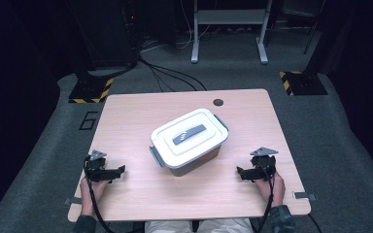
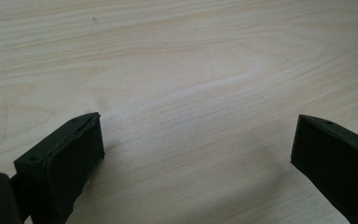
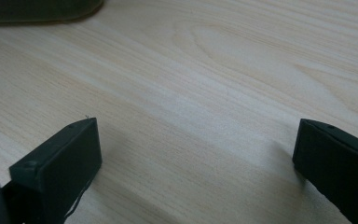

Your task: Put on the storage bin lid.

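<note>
1. My left gripper [image 1: 119, 171] sits low over the table [image 1: 141, 111] near its near-left corner; jaws spread wide, nothing between them, bare wood grain beneath in the left gripper view.
2. My right gripper [image 1: 242, 172] sits near the near-right corner; jaws also wide apart, nothing between the pads, bare wood below.
3. A lidded storage box [image 1: 189, 141] stands at the table's middle, turned at an angle to the edges. White lid on, grey handle [image 1: 189, 134] lying flat on top, grey latches at both short ends, brownish body below.
4. Box lies between the two grippers, well apart from each; neither touches it.
5. Right gripper view: a dark edge of the box [image 3: 37, 9] shows at top left.
6. Round cable hole [image 1: 218, 102] near the far edge.
</note>
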### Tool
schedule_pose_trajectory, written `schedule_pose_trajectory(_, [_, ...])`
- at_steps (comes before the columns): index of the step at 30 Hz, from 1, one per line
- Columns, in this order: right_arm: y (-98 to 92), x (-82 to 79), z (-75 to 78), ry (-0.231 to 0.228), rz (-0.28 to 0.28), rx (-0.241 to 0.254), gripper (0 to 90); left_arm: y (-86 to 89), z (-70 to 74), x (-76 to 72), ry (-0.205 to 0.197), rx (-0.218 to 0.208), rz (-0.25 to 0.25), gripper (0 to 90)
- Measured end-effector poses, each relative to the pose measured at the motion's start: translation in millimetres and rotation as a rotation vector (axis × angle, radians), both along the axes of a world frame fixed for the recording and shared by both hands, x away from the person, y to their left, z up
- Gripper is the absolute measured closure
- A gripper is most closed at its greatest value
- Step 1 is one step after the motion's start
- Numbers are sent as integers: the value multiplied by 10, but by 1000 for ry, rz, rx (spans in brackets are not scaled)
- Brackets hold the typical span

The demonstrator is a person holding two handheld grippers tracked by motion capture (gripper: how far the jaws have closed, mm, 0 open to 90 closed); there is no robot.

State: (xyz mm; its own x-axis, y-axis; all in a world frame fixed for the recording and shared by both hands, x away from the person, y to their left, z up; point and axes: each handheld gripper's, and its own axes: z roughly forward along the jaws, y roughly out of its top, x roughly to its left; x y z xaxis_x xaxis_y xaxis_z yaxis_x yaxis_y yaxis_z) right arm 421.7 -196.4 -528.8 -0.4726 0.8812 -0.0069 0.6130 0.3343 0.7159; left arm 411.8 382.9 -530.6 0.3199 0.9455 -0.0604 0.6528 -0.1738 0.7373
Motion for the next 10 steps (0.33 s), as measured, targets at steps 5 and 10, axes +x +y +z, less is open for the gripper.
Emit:
schedule_pose_trajectory(5, [3, -1, -1, -1, -4, 0, 2, -68, -10, 3, 0, 59, -14, 12])
schedule_pose_trajectory(10, [3, -1, -1, -1, -3, 0, 1, -79, -9, 7, 3, 62, -10, 9])
